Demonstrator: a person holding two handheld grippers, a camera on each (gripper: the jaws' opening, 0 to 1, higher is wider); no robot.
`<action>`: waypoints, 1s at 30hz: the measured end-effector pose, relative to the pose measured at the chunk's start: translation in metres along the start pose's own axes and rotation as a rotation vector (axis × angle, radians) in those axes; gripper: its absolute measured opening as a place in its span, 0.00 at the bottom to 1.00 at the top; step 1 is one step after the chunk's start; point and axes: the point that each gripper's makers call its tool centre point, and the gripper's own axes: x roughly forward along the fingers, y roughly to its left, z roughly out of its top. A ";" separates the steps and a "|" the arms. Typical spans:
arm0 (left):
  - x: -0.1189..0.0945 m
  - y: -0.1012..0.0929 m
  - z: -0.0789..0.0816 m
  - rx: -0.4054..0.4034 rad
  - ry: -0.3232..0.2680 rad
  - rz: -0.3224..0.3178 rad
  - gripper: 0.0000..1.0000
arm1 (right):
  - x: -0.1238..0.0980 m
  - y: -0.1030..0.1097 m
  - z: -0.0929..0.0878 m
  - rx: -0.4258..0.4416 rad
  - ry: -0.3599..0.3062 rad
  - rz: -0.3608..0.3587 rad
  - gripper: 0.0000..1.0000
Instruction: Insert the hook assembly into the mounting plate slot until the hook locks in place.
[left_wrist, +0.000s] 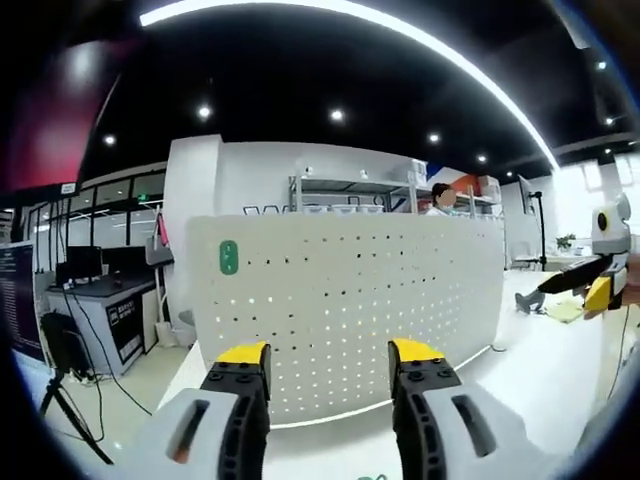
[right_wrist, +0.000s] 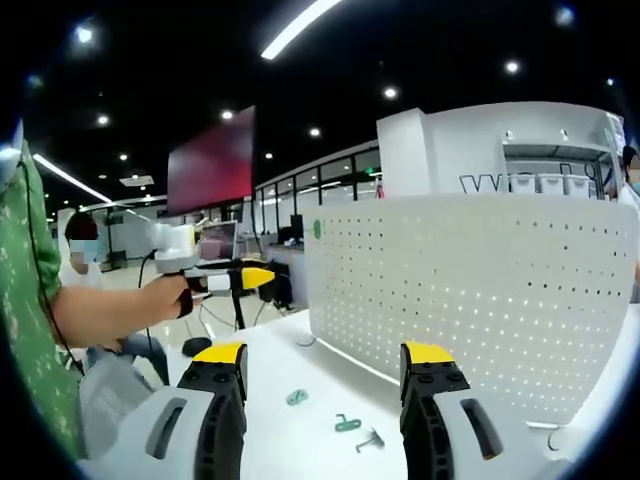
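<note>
We see both grippers raised above the white surface (right_wrist: 300, 440), each with its jaws apart and nothing between them. The left gripper (left_wrist: 330, 365) faces the upright white pegboard (left_wrist: 345, 300), which stands on the surface and carries a small green tag (left_wrist: 228, 258) near its upper left corner. The right gripper (right_wrist: 325, 365) looks along the same pegboard (right_wrist: 480, 290) from its left end. On the surface before the pegboard lie three small pieces close together: a green piece (right_wrist: 296, 397), a green hook (right_wrist: 347, 424) and a grey metal piece (right_wrist: 370, 439) just beside the hook. None of them touches the pegboard or a gripper. In the right gripper view we also see the left gripper (right_wrist: 255, 277) held in a hand (right_wrist: 165, 295), well above the surface. In the left gripper view the right gripper (left_wrist: 598, 293) shows at the far right edge.
</note>
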 end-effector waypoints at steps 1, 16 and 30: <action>-0.002 -0.003 -0.002 -0.006 0.002 -0.003 0.48 | 0.000 0.000 -0.002 0.001 0.003 0.000 0.63; -0.031 -0.026 -0.045 -0.057 0.055 -0.012 0.46 | -0.001 0.002 -0.031 0.033 0.054 0.003 0.63; -0.036 -0.034 -0.072 -0.016 0.112 -0.036 0.46 | 0.016 0.015 -0.054 0.027 0.110 0.047 0.62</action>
